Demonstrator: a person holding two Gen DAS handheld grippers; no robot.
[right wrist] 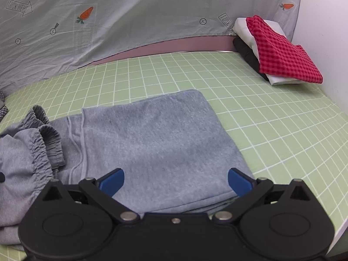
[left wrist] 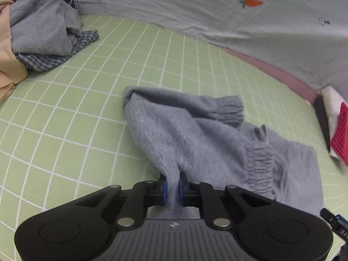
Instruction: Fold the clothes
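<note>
A grey sweatshirt (left wrist: 195, 137) lies partly folded on the green checked sheet (left wrist: 87, 100). My left gripper (left wrist: 173, 187) is shut on a pinch of its fabric and lifts it, with a ribbed cuff (left wrist: 230, 108) draped beyond. In the right wrist view the folded flat part of the sweatshirt (right wrist: 156, 143) lies under my right gripper (right wrist: 176, 180), which is open and empty just above it. Two ribbed cuffs (right wrist: 43, 139) bunch at the left.
A pile of unfolded clothes, grey and blue plaid (left wrist: 47, 34), sits at the far left. A folded stack with a red checked cloth (right wrist: 280, 52) on top lies at the far right by the white wall. A grey carrot-print sheet (right wrist: 108, 17) hangs behind.
</note>
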